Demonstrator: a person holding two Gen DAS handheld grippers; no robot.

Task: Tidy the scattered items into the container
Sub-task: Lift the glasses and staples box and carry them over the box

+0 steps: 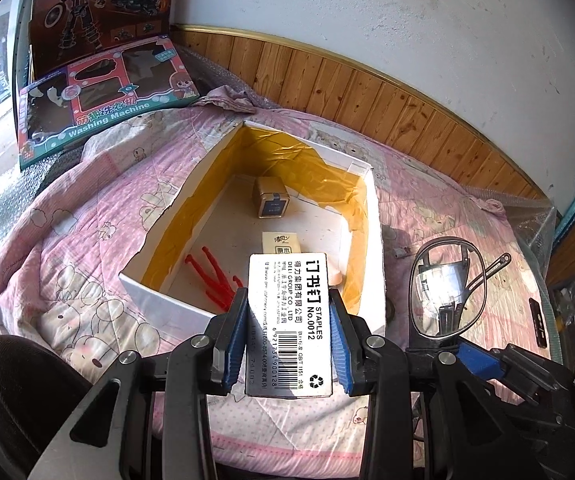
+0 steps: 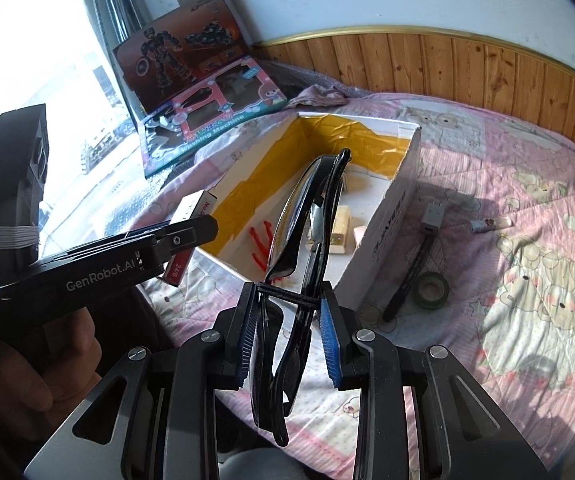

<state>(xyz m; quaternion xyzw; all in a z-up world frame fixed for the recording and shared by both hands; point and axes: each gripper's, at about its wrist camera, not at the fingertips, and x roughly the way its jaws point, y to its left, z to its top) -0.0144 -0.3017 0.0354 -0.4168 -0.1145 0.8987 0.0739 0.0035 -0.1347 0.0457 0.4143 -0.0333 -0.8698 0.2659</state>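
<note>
My left gripper (image 1: 287, 296) is shut on a white staples box (image 1: 289, 320) and holds it above the near edge of the container (image 1: 155, 294). The container is a white cardboard box lined with yellow tape. In it lie red sticks (image 1: 215, 276), a small gold and blue box (image 1: 271, 198) and a tan packet (image 1: 281, 244). My right gripper (image 2: 287, 292) is shut on folded black glasses (image 2: 307, 216), just short of the container's (image 2: 387, 216) near wall. From the left wrist view the glasses (image 1: 445, 292) hang to the container's right. The left gripper (image 2: 197, 232) with the staples box (image 2: 191, 210) shows at the left.
On the pink quilt (image 2: 527, 240) right of the container lie a black cable with a grey plug (image 2: 419, 252), a dark tape roll (image 2: 431, 290) and a small tube (image 2: 491, 224). Two toy boxes (image 1: 103, 80) lean at the back left. A wood-panelled wall (image 1: 367, 92) runs behind.
</note>
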